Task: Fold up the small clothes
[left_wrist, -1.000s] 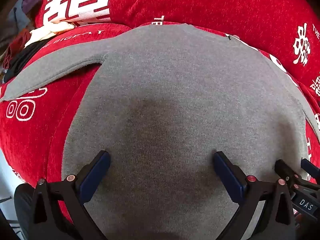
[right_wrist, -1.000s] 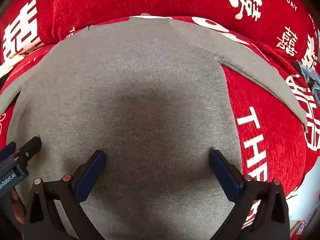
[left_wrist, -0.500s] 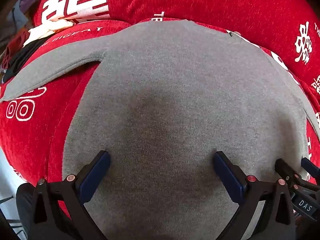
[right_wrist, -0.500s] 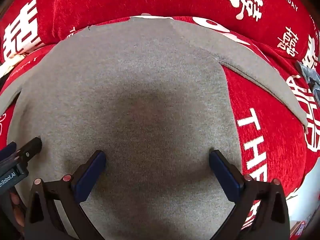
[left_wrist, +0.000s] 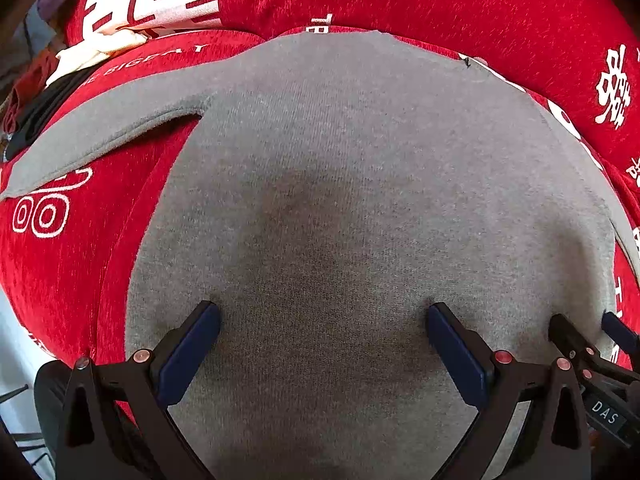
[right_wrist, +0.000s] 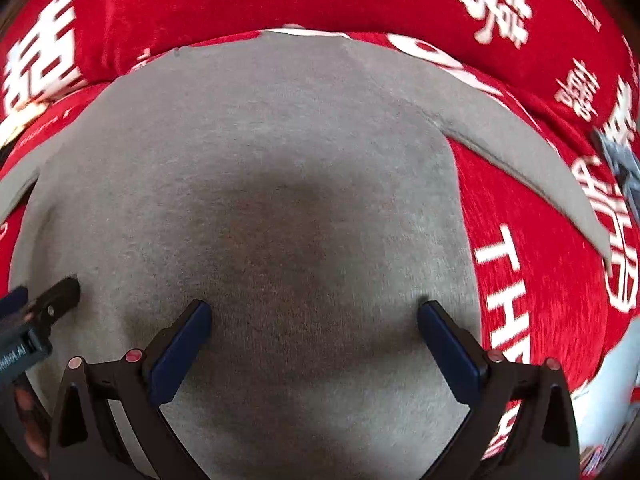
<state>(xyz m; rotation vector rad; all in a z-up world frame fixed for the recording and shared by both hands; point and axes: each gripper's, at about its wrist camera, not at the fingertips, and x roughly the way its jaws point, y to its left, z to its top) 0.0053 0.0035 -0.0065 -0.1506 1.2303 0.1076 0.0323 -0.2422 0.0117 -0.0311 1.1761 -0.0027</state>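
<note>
A grey long-sleeved top lies spread flat on a red cover, hem towards me. Its left sleeve stretches out to the left, its right sleeve to the right. My left gripper is open, its blue pads wide apart low over the left part of the hem with nothing between them. Over the right part of the top my right gripper is open too. Each gripper shows at the edge of the other's view: the right gripper and the left gripper.
The red cover carries white characters and letters, and a red back cushion rises behind the top. At the far left lies a pile of clothes with a cream cloth. A blue-grey item sits at the far right.
The left wrist view has crept slightly forward over the top. The right view barely shifts, with slight blur at its right edge. Both grippers stay open.
</note>
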